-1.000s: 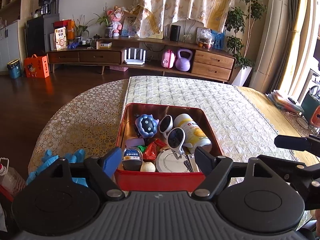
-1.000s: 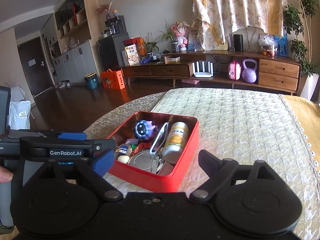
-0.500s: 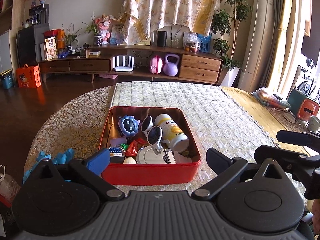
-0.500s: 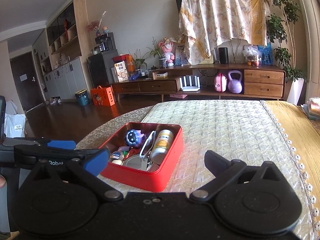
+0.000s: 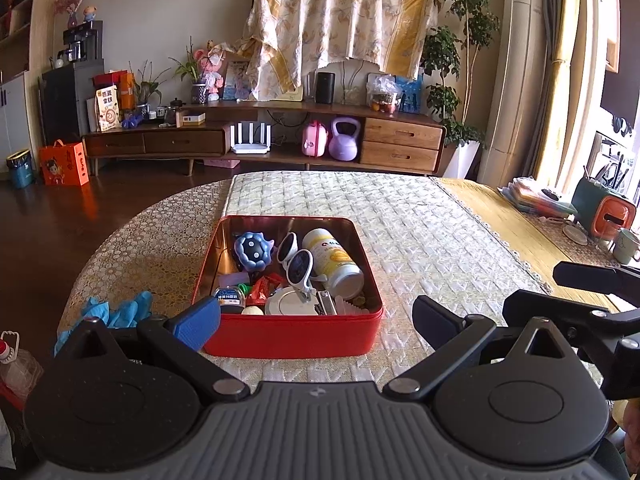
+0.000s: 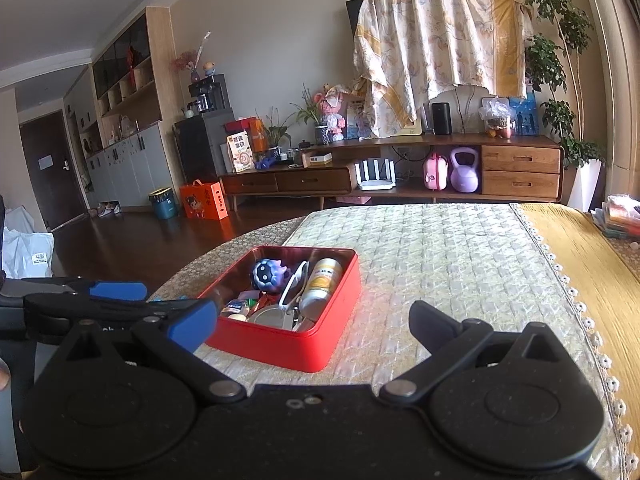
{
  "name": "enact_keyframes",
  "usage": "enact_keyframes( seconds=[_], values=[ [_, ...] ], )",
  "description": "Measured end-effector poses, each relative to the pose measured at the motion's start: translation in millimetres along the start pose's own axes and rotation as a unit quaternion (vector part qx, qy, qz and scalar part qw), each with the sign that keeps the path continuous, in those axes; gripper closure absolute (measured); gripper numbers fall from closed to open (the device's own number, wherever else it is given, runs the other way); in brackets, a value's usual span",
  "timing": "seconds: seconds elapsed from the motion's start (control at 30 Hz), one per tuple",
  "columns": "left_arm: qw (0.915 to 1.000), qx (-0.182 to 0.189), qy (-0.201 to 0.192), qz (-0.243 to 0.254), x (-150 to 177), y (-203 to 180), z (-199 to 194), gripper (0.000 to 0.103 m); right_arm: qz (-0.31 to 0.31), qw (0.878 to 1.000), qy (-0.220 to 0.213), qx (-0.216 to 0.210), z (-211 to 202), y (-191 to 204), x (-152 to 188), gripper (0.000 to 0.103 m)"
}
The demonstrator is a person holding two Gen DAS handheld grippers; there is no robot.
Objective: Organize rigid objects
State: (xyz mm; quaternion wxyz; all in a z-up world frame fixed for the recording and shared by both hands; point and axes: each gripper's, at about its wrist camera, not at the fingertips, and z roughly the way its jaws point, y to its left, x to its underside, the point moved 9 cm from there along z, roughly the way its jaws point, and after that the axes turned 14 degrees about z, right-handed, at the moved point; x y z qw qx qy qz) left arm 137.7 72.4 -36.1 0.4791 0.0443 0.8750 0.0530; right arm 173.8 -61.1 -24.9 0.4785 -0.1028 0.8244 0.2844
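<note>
Red tin (image 5: 292,336) brims with sunglasses (image 5: 298,264) and bottle (image 5: 332,262); both grippers' fingers spread, empty.

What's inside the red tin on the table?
The red tin holds white sunglasses, a yellow-labelled bottle, a blue spiky toy, a round white disc and small packets. Whatever lies beneath them is covered.

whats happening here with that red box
A person holds a two-finger tool in each hand over a cloth-covered table. Both the left tool and the right tool are open and empty, short of the red metal tin. The tin holds a blue round toy, white sunglasses, a white and yellow bottle and smaller items.
</note>
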Motion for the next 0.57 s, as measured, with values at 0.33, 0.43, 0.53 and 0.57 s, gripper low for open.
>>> enact_keyframes(
  seconds=[0.33,0.43,0.53,0.57],
  values=[
    [0.9995,-0.030,-0.006,-0.002,6,4,-11,0.000,0.010,1.000,0.013,-0.001,-3,-5,14,0.000],
    [0.9994,-0.034,-0.003,-0.006,8,7,-11,0.000,0.009,1.000,0.014,-0.001,-4,-5,16,0.000],
    [0.9994,-0.032,0.002,-0.009,7,7,-10,0.000,0.010,1.000,0.014,-0.001,-4,-5,17,0.000],
    [0.9995,-0.031,0.003,-0.010,8,7,-10,0.000,0.010,1.000,0.014,-0.001,-4,-5,17,0.000]
  ],
)
